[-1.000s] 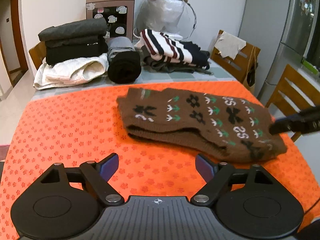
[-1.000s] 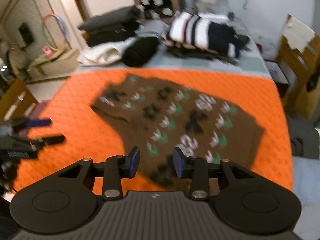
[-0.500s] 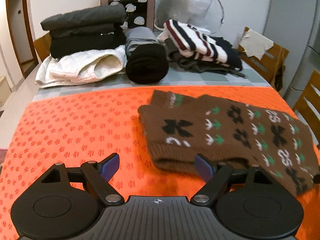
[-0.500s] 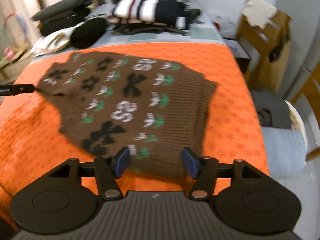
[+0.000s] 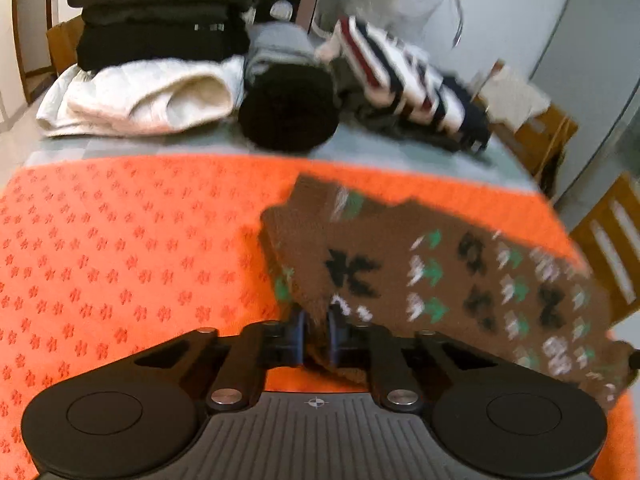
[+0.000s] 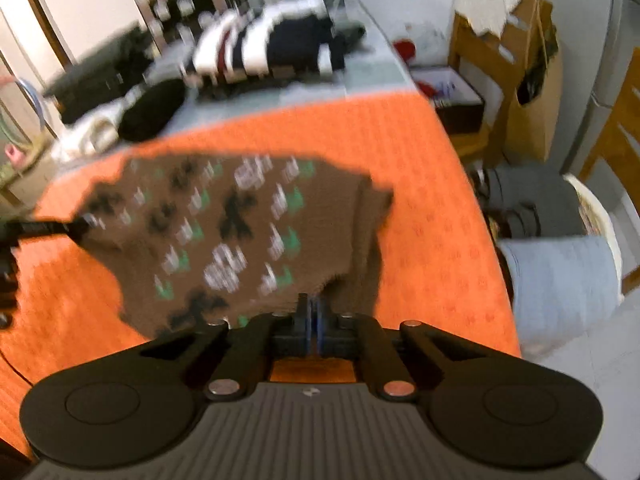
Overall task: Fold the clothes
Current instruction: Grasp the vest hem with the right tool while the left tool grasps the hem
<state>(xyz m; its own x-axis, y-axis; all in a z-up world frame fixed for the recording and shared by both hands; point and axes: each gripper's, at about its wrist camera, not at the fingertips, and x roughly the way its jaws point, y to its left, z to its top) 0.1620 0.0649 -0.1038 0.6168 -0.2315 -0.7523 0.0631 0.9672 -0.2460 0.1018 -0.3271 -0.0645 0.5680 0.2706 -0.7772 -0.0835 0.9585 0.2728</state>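
The brown patterned sweater (image 5: 460,276) is spread on the orange cloth (image 5: 120,248), its long axis running across the table between the two tools. Its near edge is pinched by the closing left gripper (image 5: 316,336) and by the right gripper (image 6: 312,320)

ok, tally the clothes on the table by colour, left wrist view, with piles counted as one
brown patterned sweater: 1
white quilted garment: 1
striped sweater: 1
black roll: 1
grey bundle: 1
dark folded stack: 1 (layers too blurred to split)
Total: 6
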